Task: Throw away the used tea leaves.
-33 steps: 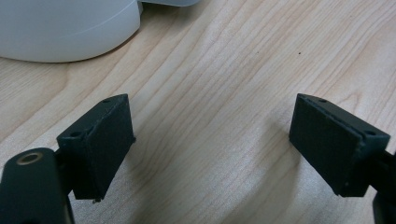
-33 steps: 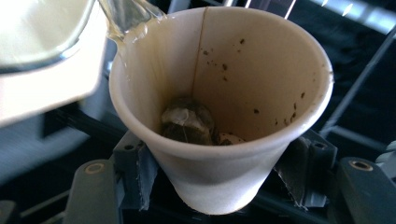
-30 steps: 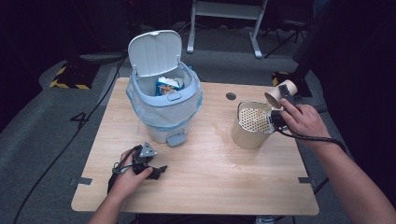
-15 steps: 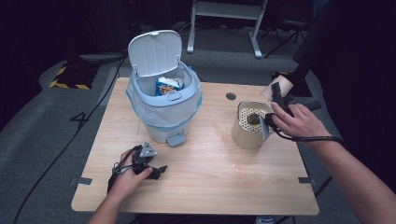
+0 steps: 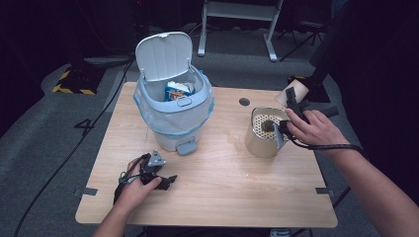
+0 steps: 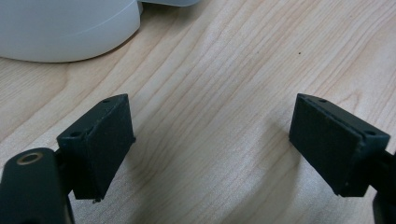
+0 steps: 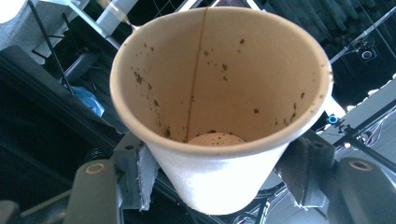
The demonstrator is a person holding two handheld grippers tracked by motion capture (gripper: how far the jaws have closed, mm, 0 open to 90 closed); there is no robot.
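The paper cup [image 5: 295,93] sits clamped in the right gripper [image 5: 291,106], just beyond the metal canister [image 5: 265,132] near the surface's [image 5: 222,187] right edge. The canister's perforated top carries a dark heap. Left of the canister stands the lined bin [image 5: 173,111], lid up, with clear room between them. The left gripper [image 5: 157,173] rests low, well left of the canister.

Left gripper view: its fingers [image 6: 100,142] stand wide apart over bare wood, holding nothing.

Right gripper view: both fingers [image 7: 137,175] press the cup's [image 7: 219,98] lower wall; speckled residue clings inside. It looks light and thin, easily crushed, so a gentle hold low on the wall suits it.
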